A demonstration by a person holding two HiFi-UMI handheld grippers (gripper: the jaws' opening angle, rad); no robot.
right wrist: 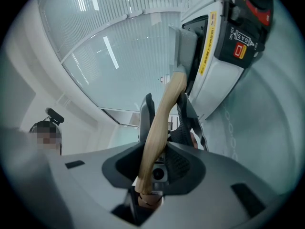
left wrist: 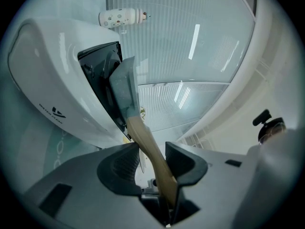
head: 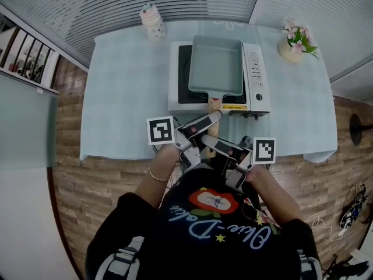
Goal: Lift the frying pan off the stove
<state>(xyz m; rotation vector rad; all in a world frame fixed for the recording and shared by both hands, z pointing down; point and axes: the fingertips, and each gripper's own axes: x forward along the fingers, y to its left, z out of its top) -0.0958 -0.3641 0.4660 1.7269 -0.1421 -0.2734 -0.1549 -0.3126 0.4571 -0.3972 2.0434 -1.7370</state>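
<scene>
A rectangular teal frying pan (head: 215,63) sits on the white portable gas stove (head: 256,80). Its wooden handle (head: 213,105) points toward me. My left gripper (head: 214,120) reaches to the handle from the left, and my right gripper (head: 207,140) is just behind it. In the left gripper view the handle (left wrist: 147,147) runs slantwise between the jaws and leans on the right one, with a slit of light beside the left pad. In the right gripper view the handle (right wrist: 164,113) fills the narrow gap of the right gripper (right wrist: 159,161), and the left gripper's fingers (right wrist: 145,116) flank the handle farther along it.
The stove stands on a table with a pale blue cloth (head: 116,98), whose front edge is close to my hands. A dotted bottle (head: 152,21) stands at the back left and a flower vase (head: 294,42) at the back right. Wooden floor surrounds the table.
</scene>
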